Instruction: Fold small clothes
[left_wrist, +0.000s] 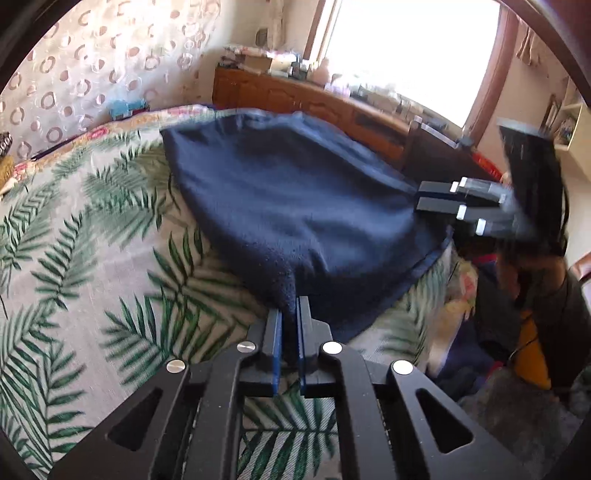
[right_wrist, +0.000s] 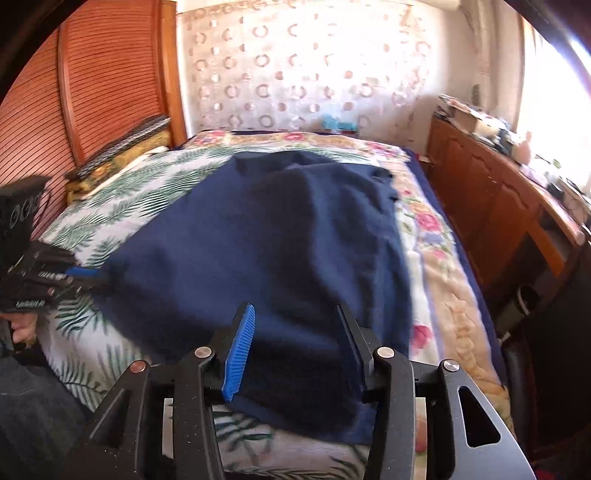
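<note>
A dark navy garment (left_wrist: 295, 206) lies spread on the bed with the palm-leaf cover (left_wrist: 92, 258); it also shows in the right wrist view (right_wrist: 280, 251). My left gripper (left_wrist: 289, 306) is shut on a pinched-up corner of the garment at its near edge. It appears at the left of the right wrist view (right_wrist: 79, 275), at the garment's left edge. My right gripper (right_wrist: 295, 314) is open, its jaws wide apart over the garment's near right part. In the left wrist view it (left_wrist: 419, 201) sits at the garment's right edge.
A wooden headboard (right_wrist: 110, 74) and a folded patterned cushion (right_wrist: 122, 147) stand at the bed's far left. A wooden cabinet (right_wrist: 491, 206) with clutter on top runs along the right side under a bright window. A floral blanket (right_wrist: 432, 236) edges the bed.
</note>
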